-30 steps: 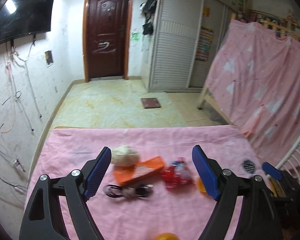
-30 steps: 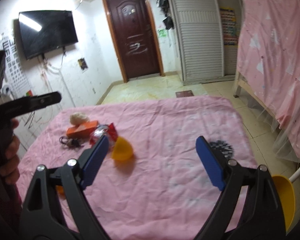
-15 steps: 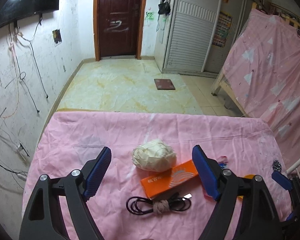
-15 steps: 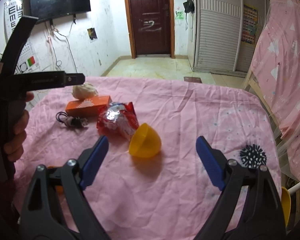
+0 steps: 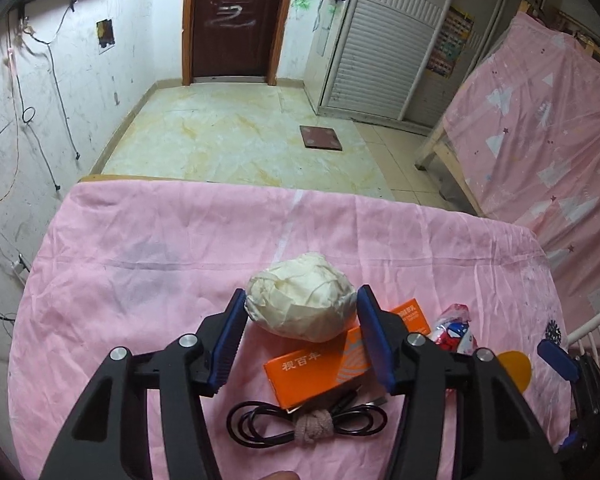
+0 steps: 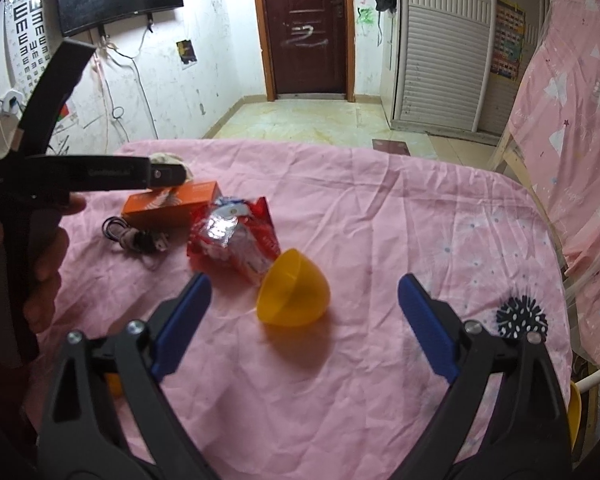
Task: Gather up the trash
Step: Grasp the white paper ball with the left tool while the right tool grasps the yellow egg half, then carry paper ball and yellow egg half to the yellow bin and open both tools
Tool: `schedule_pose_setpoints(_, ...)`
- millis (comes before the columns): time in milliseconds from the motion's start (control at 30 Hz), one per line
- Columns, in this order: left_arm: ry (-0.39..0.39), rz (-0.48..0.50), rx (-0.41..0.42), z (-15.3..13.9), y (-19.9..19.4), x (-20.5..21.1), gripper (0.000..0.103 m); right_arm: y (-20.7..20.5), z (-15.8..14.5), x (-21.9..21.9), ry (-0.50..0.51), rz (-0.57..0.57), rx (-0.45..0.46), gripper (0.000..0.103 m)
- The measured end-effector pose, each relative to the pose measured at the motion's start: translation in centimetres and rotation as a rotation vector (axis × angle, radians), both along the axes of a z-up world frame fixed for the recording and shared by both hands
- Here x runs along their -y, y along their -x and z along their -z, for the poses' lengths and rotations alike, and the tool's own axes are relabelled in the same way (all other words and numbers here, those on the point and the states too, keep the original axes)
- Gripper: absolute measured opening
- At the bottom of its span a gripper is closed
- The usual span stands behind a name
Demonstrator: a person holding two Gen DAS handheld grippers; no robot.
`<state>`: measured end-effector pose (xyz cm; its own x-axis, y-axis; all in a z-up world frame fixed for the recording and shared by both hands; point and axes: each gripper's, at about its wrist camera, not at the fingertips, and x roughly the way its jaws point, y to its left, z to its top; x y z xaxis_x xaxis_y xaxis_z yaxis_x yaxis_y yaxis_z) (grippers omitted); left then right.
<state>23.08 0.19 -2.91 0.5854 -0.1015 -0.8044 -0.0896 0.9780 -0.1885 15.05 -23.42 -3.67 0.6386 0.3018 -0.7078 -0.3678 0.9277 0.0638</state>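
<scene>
A crumpled cream paper ball (image 5: 300,300) lies on the pink cloth (image 5: 148,280). My left gripper (image 5: 300,304) is closing on it, and its blue pads (image 5: 230,332) touch both sides of the ball. The right wrist view shows that gripper from the side, with the ball (image 6: 168,158) at its tip. A red snack wrapper (image 6: 236,236) lies mid-table. My right gripper (image 6: 304,280) hangs above a yellow plastic half-shell (image 6: 294,292); its jaws are opening wide with nothing pressed between them.
An orange box (image 5: 340,356) and a coiled black cable (image 5: 308,426) lie just behind the ball. A black spiky ball (image 6: 520,316) sits near the table's right edge. Pink-draped furniture (image 6: 572,120) stands to the right, tiled floor beyond.
My left gripper came forward and down over the paper ball and its jaws narrowed onto it. My right gripper neared the yellow shell and spread a little wider.
</scene>
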Motion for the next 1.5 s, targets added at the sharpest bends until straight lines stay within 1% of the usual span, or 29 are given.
schedule_pose_setpoints(100, -0.002, -0.001, 0.015, -0.2, 0.4, 0.3, 0.048, 0.0, 0.0, -0.3, 0.007, -0.006, -0.001, 0.091)
schedule_pose_setpoints(200, 0.004, -0.007, 0.041, -0.6, 0.9, 0.3, 0.048, 0.0, 0.1, -0.6, 0.020, -0.009, 0.002, 0.091)
schedule_pose_setpoints(233, -0.006, -0.016, 0.059, -1.0, 1.2, 0.3, 0.048, 0.0, 0.1, -0.7, 0.024, -0.008, 0.002, 0.090)
schedule_pose_setpoints(300, -0.017, -0.026, 0.081, -1.4, 1.6, 0.3, 0.048, -0.1, 0.1, -0.7, 0.026, -0.009, 0.000, 0.088)
schedule_pose_setpoints(367, -0.022, -0.036, 0.100, -1.9, 2.0, 0.2, 0.048, -0.1, 0.2, -0.7, 0.022, -0.006, -0.004, 0.076)
schedule_pose_setpoints(433, -0.023, -0.046, 0.112, -2.3, 2.3, 0.0, 0.048, -0.3, 0.4, -0.7, 0.020, -0.007, -0.018, 0.072)
schedule_pose_setpoints(533, -0.013, -0.053, 0.125, -2.9, 2.7, -0.5, 0.048, -0.6, 0.7, -0.8, 0.018, -0.012, -0.038, 0.072)
schedule_pose_setpoints(600, -0.005, -0.058, 0.135, -3.3, 3.1, -0.6, 0.048, -0.9, 0.9, -0.8, 0.016, -0.010, -0.050, 0.070)
schedule_pose_setpoints(633, -0.001, -0.058, 0.139, -3.5, 3.3, -0.8, 0.048, -1.0, 1.0, -0.7, 0.013, -0.010, -0.059, 0.065)
schedule_pose_setpoints(700, 0.007, -0.055, 0.151, -3.9, 3.9, -1.0, 0.048, -1.2, 1.2, -0.6, 0.007, -0.013, -0.076, 0.060)
schedule_pose_setpoints(767, 0.013, -0.052, 0.157, -4.2, 4.3, -1.0, 0.048, -1.5, 1.4, -0.6, -0.001, -0.018, -0.092, 0.048)
schedule_pose_setpoints(800, 0.014, -0.051, 0.160, -4.3, 4.5, -1.0, 0.048, -1.6, 1.5, -0.5, -0.007, -0.019, -0.104, 0.046)
schedule_pose_setpoints(833, 0.016, -0.050, 0.164, -4.5, 4.8, -1.0, 0.048, -1.6, 1.6, -0.5, -0.010, -0.021, -0.109, 0.040)
schedule_pose_setpoints(867, 0.018, -0.049, 0.166, -4.6, 5.1, -1.1, 0.048, -1.6, 1.6, -0.4, -0.012, -0.022, -0.109, 0.039)
schedule_pose_setpoints(1000, 0.024, -0.046, 0.177, -5.1, 5.8, -1.1, 0.048, -1.5, 1.5, -0.5, -0.004, -0.012, -0.097, 0.038)
schedule_pose_setpoints(1200, 0.019, -0.051, 0.215, -6.4, 7.3, -1.3, 0.048, -0.7, 1.0, 0.2, -0.024, 0.013, -0.064, 0.039)
schedule_pose_setpoints(1500, 0.011, -0.041, 0.253, -7.7, 9.1, -0.3, 0.048, 0.7, 0.2, 1.4, -0.039, 0.032, -0.029, 0.039)
